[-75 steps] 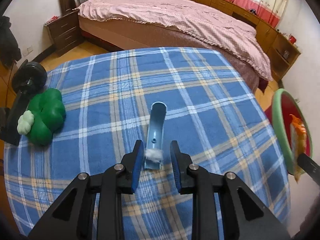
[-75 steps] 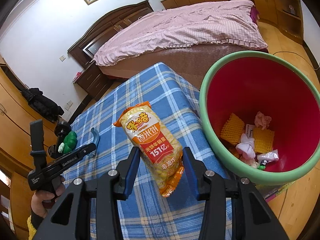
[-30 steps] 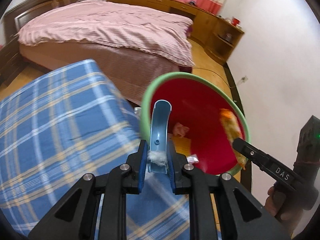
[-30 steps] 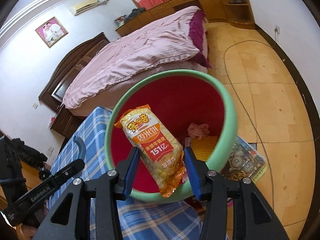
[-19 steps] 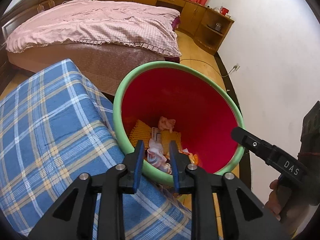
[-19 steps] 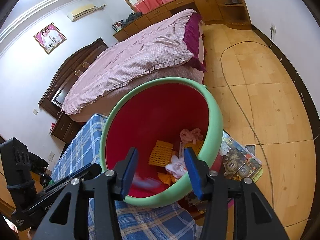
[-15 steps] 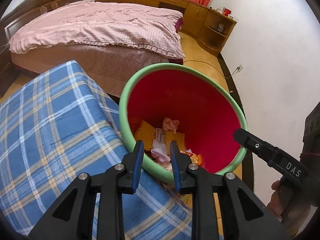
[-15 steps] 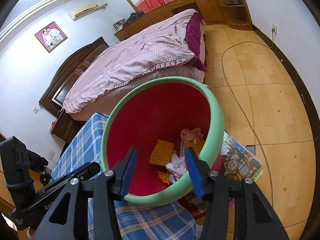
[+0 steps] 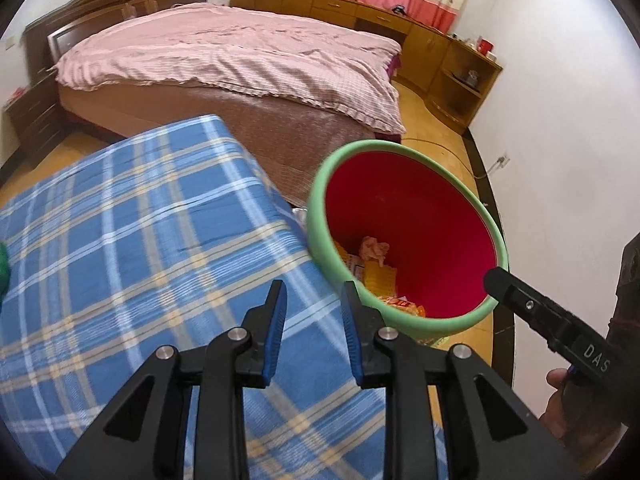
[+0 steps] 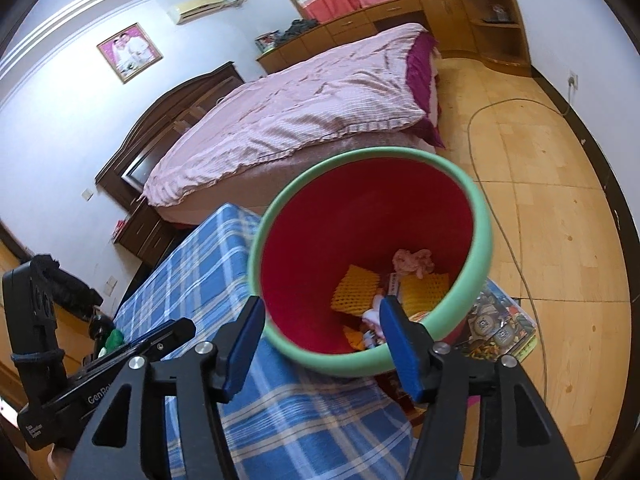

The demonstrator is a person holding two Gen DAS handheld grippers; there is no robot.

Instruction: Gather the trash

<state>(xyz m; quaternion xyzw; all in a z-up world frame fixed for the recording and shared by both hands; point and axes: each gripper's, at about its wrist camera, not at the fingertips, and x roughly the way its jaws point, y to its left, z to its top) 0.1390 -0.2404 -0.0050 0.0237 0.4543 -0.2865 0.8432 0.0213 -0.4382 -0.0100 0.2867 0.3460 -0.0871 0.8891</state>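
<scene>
A bedroom with a wide bed (image 9: 240, 60) under a pink cover fills the upper half of both views, wooden cabinets and a red-and-cream curtain along the far wall. In front of the bed stands a table with a blue plaid cloth (image 9: 140, 248), and just beside its right edge a bin (image 9: 320, 208) with a green rim and red inside sits on the yellow wood floor.

The left gripper (image 9: 314, 328) sits at the bottom centre of its view, over the plaid cloth near the table's edge; the bin lies to its upper right. Its jaws have just been opening and stand apart with nothing between them.

The right gripper (image 10: 322, 344) sits at the bottom centre of its view, just above the bin's near rim. Its jaws have just been opening wider and are empty.

The trash (image 10: 356, 288) lies at the bottom of the bin: yellow foam netting, a crumpled pink tissue, and an orange snack wrapper (image 9: 400, 305) by the near wall, below and beyond both grippers.
</scene>
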